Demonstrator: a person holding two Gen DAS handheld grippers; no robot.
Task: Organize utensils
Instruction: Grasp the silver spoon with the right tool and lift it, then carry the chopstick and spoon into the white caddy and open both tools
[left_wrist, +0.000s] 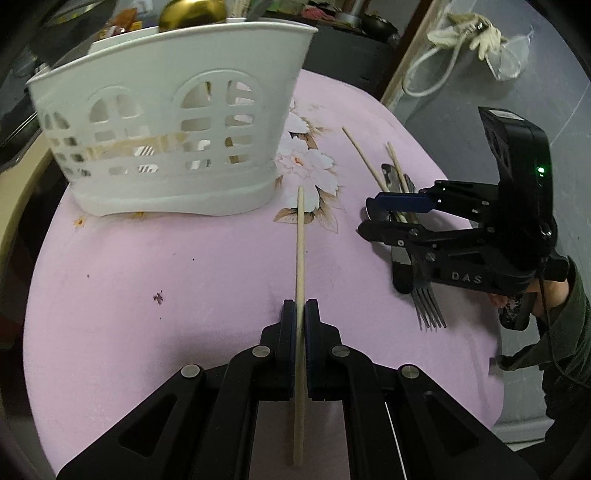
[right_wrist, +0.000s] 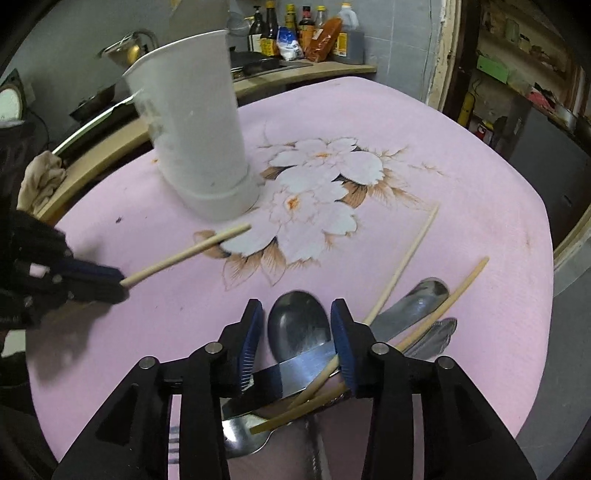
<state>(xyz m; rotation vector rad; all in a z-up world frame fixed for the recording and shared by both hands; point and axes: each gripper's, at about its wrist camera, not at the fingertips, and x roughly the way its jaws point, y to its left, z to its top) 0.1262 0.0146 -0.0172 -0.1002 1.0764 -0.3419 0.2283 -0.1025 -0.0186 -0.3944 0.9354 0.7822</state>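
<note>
We see the left gripper (left_wrist: 300, 314) at lower centre, its jaws closed on a wooden chopstick (left_wrist: 300, 266) that runs up the frame toward the white slotted utensil basket (left_wrist: 170, 136) at upper left. The basket stands on a pink cloth (left_wrist: 147, 295) printed with white flowers. At right, the right gripper (left_wrist: 369, 216) hovers, jaws apart, above a pile holding a fork (left_wrist: 430, 308) and two more chopsticks (left_wrist: 364, 157).

text: "D A S" | on: black body of right claw (left_wrist: 364, 218), raised letters on its side, left wrist view | place: right of the white utensil basket (left_wrist: 166, 122) | bottle labels behind basket: unreadable
</note>
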